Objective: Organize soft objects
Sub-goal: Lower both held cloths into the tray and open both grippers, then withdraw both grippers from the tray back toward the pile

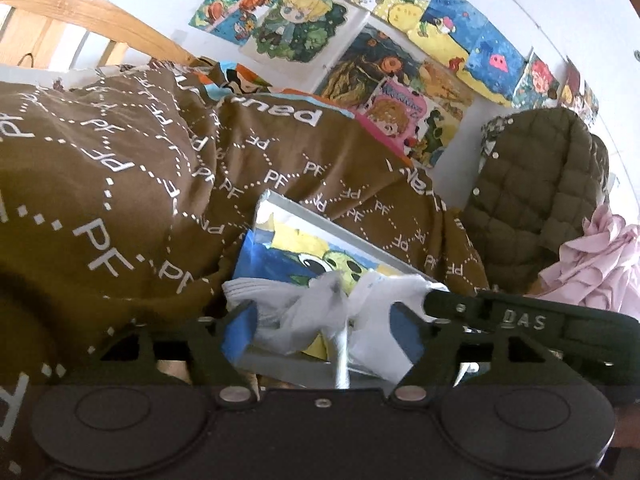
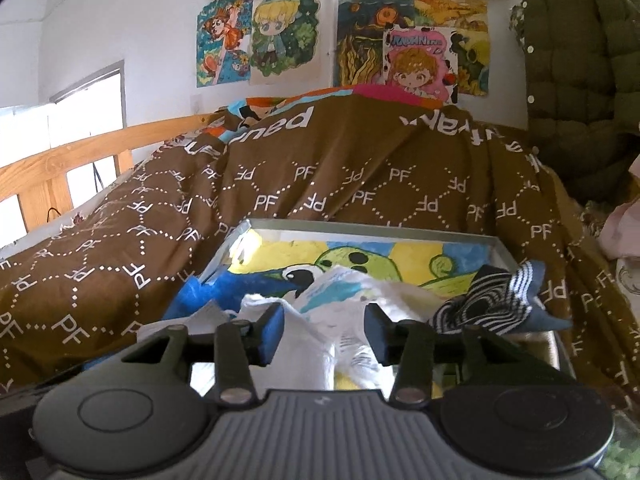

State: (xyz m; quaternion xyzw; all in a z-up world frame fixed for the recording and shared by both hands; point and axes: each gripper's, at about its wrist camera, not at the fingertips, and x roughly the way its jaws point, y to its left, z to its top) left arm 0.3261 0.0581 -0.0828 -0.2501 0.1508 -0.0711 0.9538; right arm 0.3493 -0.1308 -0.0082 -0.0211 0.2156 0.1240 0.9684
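Observation:
A crumpled white cloth (image 1: 316, 316) lies in a shallow metal-rimmed tray (image 1: 320, 220) whose bottom is a painted picture. The tray rests on a bed. My left gripper (image 1: 320, 332) is open, its blue pads (image 1: 240, 328) standing wide on either side of the cloth without pressing it. In the right wrist view the same white cloth (image 2: 332, 308) lies between the pads of my right gripper (image 2: 325, 334), which is also open. A dark blue and white striped sock (image 2: 492, 304) lies at the right rim of the tray (image 2: 360, 226). A black part marked DAS (image 1: 524, 320) reaches in from the right.
A brown blanket with white PF lettering (image 2: 320, 184) covers the bed around the tray. An olive quilted jacket (image 1: 532, 184) hangs at the right, with pink fabric (image 1: 596, 264) below it. A wooden bed rail (image 2: 60, 160) runs on the left. Drawings (image 2: 280, 36) cover the wall.

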